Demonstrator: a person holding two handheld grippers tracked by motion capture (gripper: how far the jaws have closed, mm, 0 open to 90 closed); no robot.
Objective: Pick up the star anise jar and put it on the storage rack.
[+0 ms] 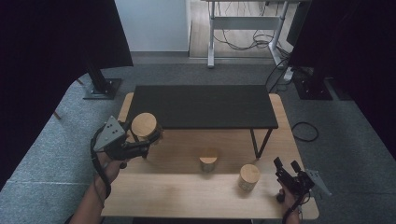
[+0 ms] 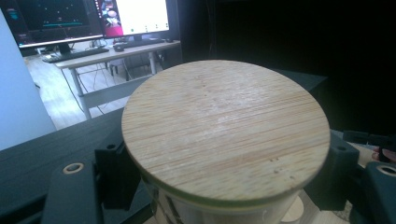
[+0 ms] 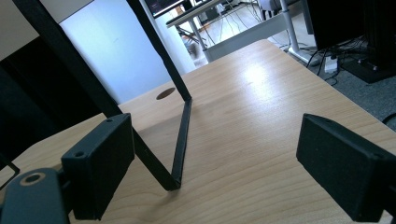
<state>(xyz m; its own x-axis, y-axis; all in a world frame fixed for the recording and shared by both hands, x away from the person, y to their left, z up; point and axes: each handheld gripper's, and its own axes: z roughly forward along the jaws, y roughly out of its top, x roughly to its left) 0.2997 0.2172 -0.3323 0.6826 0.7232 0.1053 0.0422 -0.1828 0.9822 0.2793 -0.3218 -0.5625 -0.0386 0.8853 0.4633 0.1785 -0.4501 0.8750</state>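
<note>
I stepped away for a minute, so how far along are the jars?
Nothing is on the black shelf yet. The left gripper holds one wooden-lidded jar raised beside it. Two jars wait on the table; the right gripper is open.

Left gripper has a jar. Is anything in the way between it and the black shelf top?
Nothing visible. The left gripper holds the jar at the front left corner of the shelf, whose top looks bare. The other two jars stand lower on the table.
</note>
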